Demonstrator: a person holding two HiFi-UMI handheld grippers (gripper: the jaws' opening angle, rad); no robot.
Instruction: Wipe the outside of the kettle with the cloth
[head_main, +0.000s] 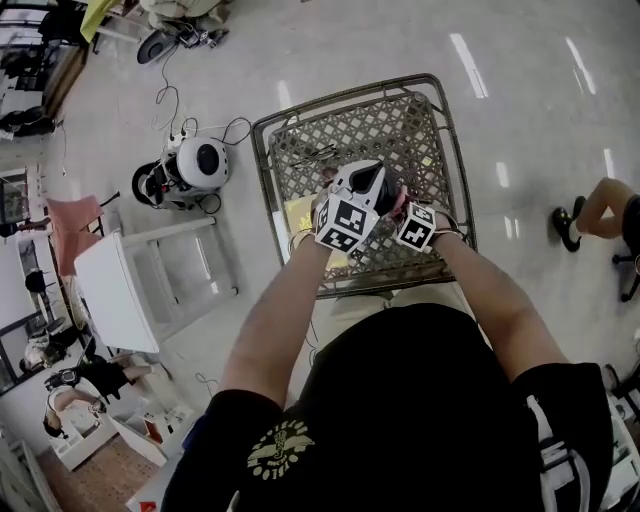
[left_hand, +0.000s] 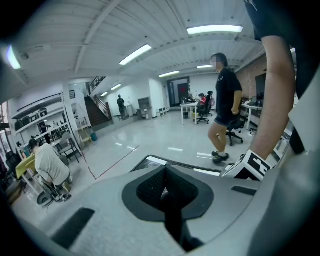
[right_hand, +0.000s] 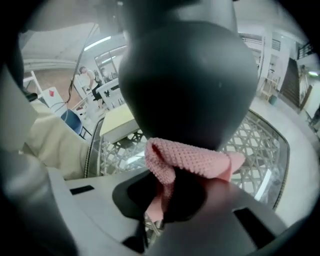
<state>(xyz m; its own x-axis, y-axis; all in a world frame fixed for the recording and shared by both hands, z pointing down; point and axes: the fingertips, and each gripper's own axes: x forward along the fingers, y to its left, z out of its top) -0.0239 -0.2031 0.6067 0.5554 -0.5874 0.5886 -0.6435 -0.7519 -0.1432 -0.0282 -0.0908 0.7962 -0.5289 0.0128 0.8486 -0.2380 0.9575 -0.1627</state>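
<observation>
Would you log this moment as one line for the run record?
task: wipe kettle | right gripper: jaws shut on cloth, cloth against kettle | left gripper: jaws together | over table

Head view looks steeply down on the lattice table, which the right gripper view shows close up.

Even, bright indoor light falls from ceiling strip lamps, which streak the glossy floor with glare. Both gripper views bend and darken toward their edges. The near kettle looms dark and soft; the cloth shows crisp.
</observation>
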